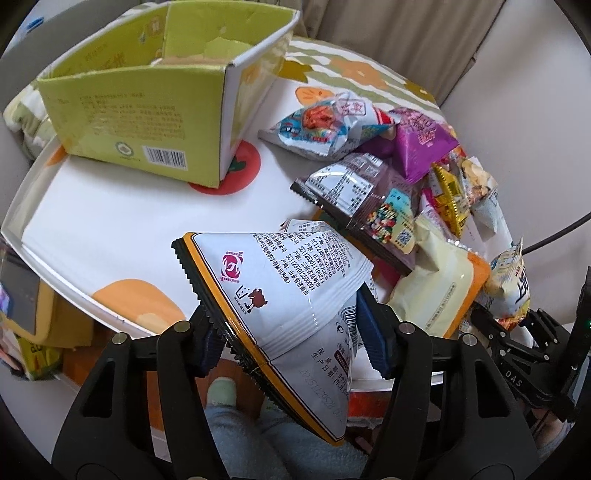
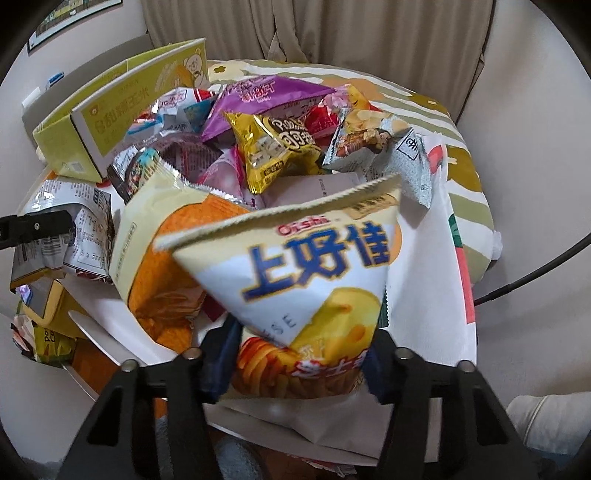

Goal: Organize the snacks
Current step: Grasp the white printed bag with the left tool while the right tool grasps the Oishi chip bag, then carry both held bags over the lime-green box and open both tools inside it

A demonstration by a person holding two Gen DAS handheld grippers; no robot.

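My left gripper (image 1: 291, 338) is shut on a white snack bag with an orange-and-black edge (image 1: 273, 280), held above the near edge of the round table. My right gripper (image 2: 299, 365) is shut on a cream Oishi cheese snack bag (image 2: 314, 273), held above the table's near edge; this bag and gripper also show in the left wrist view (image 1: 511, 284) at the far right. A pile of snack bags (image 1: 388, 177) lies on the right of the table, also seen in the right wrist view (image 2: 266, 147). An open yellow-green cardboard box (image 1: 155, 96) stands at the far left.
The table has a white cloth with orange fruit prints (image 1: 110, 206). A cream-and-orange chip bag (image 2: 162, 258) lies in front of the pile. Curtains (image 2: 314, 29) hang behind the table. Yellow items (image 1: 33, 325) sit below the table's left edge. A black cable (image 2: 535, 273) runs at right.
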